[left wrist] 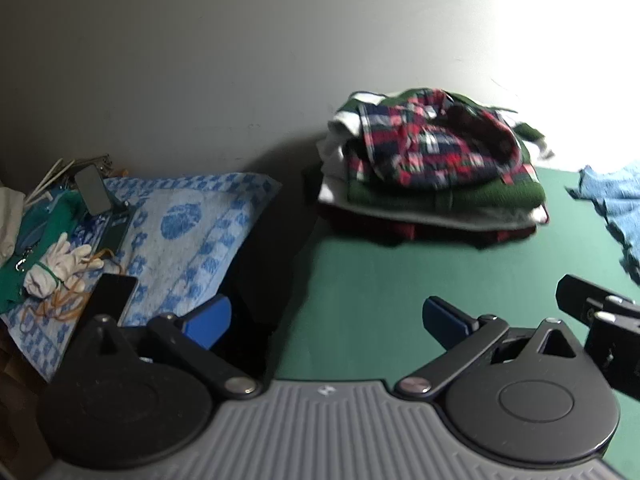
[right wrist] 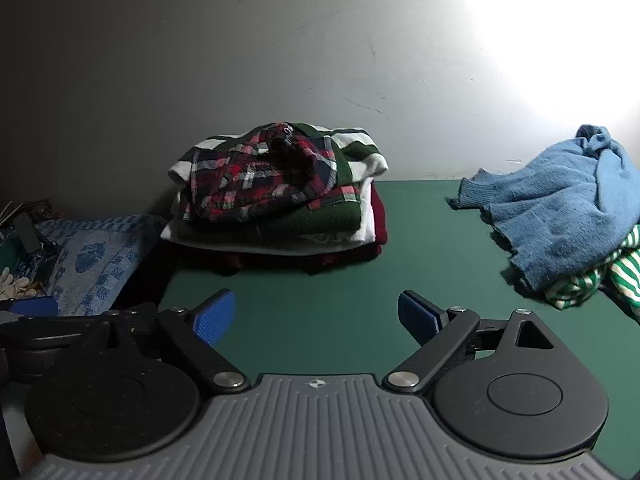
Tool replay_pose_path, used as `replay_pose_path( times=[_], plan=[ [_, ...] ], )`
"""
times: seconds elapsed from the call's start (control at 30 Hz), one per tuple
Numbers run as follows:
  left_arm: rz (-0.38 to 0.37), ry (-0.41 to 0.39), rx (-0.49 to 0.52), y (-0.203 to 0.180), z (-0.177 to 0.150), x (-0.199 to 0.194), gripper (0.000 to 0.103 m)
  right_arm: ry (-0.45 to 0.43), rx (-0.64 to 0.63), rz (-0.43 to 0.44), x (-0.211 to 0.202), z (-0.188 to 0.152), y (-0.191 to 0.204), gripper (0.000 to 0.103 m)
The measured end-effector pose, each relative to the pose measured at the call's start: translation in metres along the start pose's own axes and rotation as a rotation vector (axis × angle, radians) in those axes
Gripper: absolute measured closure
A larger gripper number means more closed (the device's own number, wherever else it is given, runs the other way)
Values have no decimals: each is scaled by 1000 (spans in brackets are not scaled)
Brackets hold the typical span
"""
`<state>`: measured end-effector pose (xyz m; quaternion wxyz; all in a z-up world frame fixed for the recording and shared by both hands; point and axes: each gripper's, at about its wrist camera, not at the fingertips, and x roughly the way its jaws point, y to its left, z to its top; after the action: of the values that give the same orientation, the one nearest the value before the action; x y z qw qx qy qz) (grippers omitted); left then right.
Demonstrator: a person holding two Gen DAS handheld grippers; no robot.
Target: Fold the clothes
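Green matting covers the worktop (left wrist: 380, 280) in my left wrist view. My left gripper (left wrist: 326, 320) stands with its blue pads (left wrist: 210, 320) wide apart and nothing between them. A stack of folded clothes (left wrist: 432, 184) rests at the far edge of the worktop against the grey wall (left wrist: 200, 60), with a red plaid shirt (left wrist: 436, 148) loosely on top. To the left of the worktop lies a blue patterned towel (left wrist: 192, 232), carrying a pair of white gloves (left wrist: 60, 264) and a dark phone (left wrist: 94, 192). A blue sweater (left wrist: 616, 204) enters at the right edge. Part of my right gripper (left wrist: 600, 316) shows at lower right.

From the right wrist view, I see my right gripper (right wrist: 316, 314) with its pads (right wrist: 416, 312) fully apart, empty, above bare green worktop (right wrist: 320, 280). The stack of folded clothes (right wrist: 280, 200) sits ahead and slightly left, plaid shirt (right wrist: 264, 172) uppermost. The blue sweater (right wrist: 560, 216) lies crumpled at far right, unfolded, over a green-and-white striped garment (right wrist: 592, 284). The towel (right wrist: 92, 260) lies at left.
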<state>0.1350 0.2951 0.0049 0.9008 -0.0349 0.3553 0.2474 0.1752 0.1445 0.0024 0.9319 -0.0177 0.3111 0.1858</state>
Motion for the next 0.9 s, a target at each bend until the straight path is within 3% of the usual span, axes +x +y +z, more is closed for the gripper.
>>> replay_pose_path(
  times=[0.17,0.4,0.5,0.67,0.9],
  plan=[
    [-19,34,22,-4,-14,-11,0,38,-4,-53,-11,-15,-1,12],
    [-17,41,34,-11,-25,-31,0,-29,111,2,-41,-23,-23,12],
    [1,39,29,-14,-27,-42,0,1,57,-36,-43,-22,-22,12],
    [34,53,23,-23,-35,-59,0,20,-13,-9,-49,-26,-24,13],
    [60,73,-11,-36,-46,-80,0,58,-11,18,-60,-34,-41,13]
  ],
)
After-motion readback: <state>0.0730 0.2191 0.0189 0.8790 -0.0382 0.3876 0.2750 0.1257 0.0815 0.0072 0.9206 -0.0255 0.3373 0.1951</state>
